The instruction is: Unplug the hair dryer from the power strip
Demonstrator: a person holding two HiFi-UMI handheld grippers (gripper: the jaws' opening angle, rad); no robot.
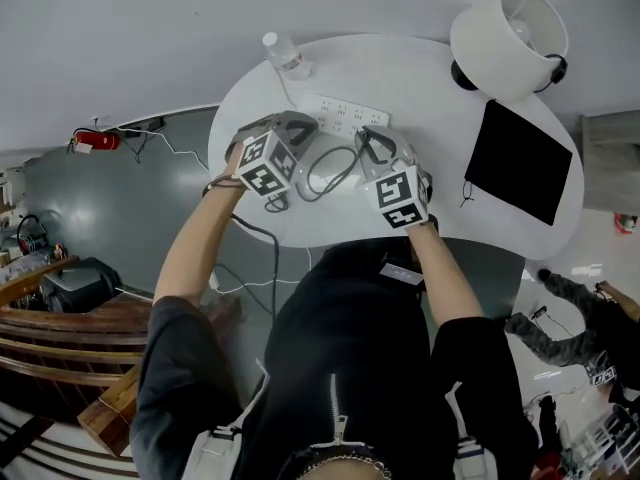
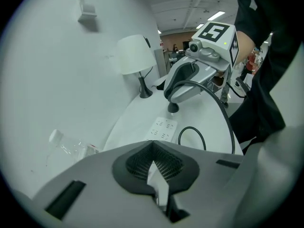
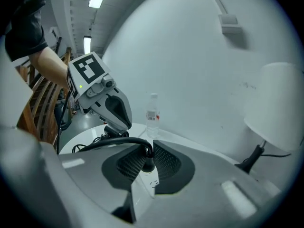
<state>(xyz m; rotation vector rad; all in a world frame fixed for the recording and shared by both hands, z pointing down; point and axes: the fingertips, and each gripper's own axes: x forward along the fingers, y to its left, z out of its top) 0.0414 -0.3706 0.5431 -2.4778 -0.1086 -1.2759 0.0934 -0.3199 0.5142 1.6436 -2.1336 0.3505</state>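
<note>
A white power strip (image 1: 340,116) lies on the round white table (image 1: 460,223), also seen in the left gripper view (image 2: 164,128). My right gripper (image 3: 145,163) is shut on the black plug (image 3: 148,164). From the left gripper view the plug (image 2: 173,109) hangs clear above the strip. Its black cord (image 1: 330,168) loops over the table between the two grippers. My left gripper (image 1: 303,128) hovers over the strip's near left end, its jaws (image 2: 154,167) shut with nothing held. No hair dryer body shows in any view.
A clear water bottle (image 1: 285,56) stands at the table's far left edge by the wall. A white-shaded lamp (image 1: 510,28) and a flat black pad (image 1: 520,163) occupy the right side. More cables (image 1: 265,238) drop off the near edge to the floor.
</note>
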